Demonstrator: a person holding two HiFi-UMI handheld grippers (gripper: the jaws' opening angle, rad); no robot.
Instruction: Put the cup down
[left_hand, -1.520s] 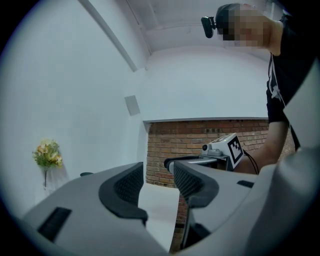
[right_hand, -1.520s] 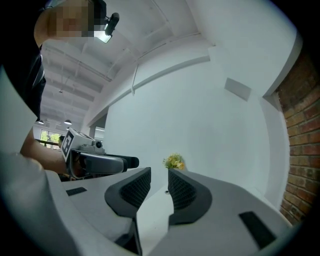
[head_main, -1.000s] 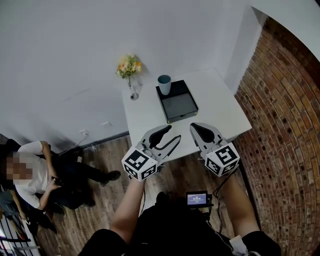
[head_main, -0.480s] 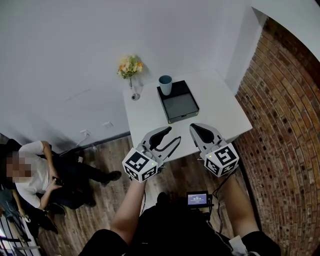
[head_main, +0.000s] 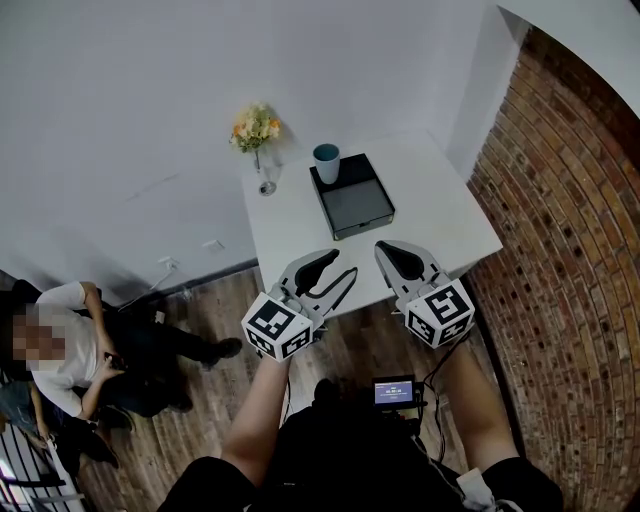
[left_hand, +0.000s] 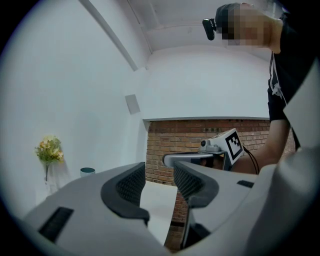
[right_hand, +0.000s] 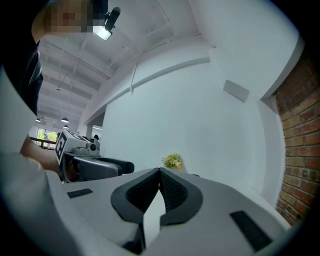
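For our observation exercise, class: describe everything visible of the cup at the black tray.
The cup is small, plain and blue-grey, open at the top, with no handle showing. It stands upright at the far left corner of the black tray on the white table, near the vase of flowers. Whether it sits inside the tray cannot be told. Nothing holds it.

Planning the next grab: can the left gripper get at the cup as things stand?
Probably yes. The left gripper is open and empty; bare table lies between it and the cup at the far corner of the black tray, and the vase stands apart.
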